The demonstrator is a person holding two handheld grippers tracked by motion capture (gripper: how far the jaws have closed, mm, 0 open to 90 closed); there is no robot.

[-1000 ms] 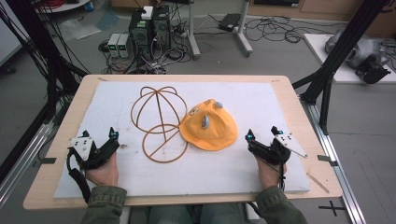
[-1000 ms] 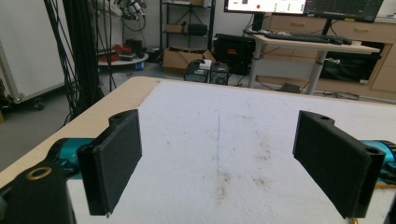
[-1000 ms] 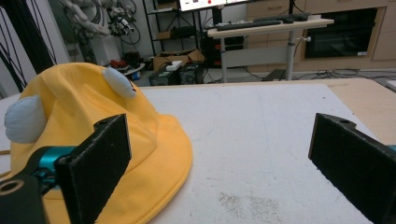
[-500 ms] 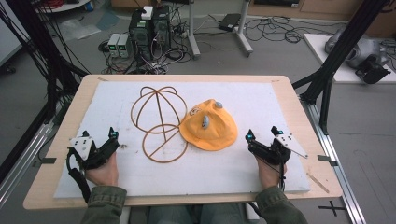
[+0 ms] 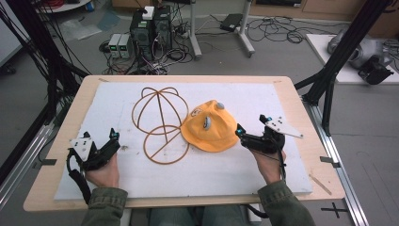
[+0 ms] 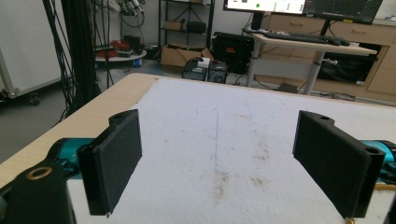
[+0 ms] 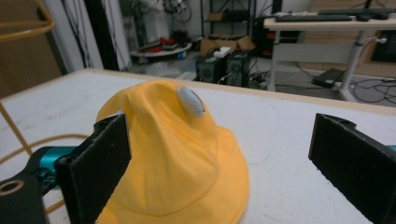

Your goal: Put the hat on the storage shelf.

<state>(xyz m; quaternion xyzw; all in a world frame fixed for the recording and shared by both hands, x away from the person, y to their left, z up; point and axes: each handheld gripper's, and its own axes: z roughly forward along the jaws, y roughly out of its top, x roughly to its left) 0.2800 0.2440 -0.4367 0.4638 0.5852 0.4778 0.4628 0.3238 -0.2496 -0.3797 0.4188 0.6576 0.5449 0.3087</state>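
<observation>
High view. Yellow hat [image 5: 210, 132]: lies flat near the middle of the white foam board [image 5: 263, 99], just right of the wire hat frame [image 5: 158, 123], its left edge touching or overlapping the frame's ring. Right gripper [image 5: 241, 133]: at the hat's right brim, jaws spread, nothing held; contact with the brim cannot be told. Left gripper [image 5: 113, 139]: near left part of the board, well apart from hat and frame, holding nothing.

Left gripper view. Left gripper [image 6: 217, 156]: jaws wide apart over bare, stained foam board [image 6: 224, 121].

Right gripper view. Right gripper [image 7: 219, 163]: jaws spread, the hat [image 7: 173, 163] between and beyond them, not yet pinched. Grey button [image 7: 190, 101] on the crown. Part of the frame [image 7: 18, 140] at far left.

Status, judged: hat not yet lifted; frame bare. Grasping, carrying and seating the hat on the frame all remain.
</observation>
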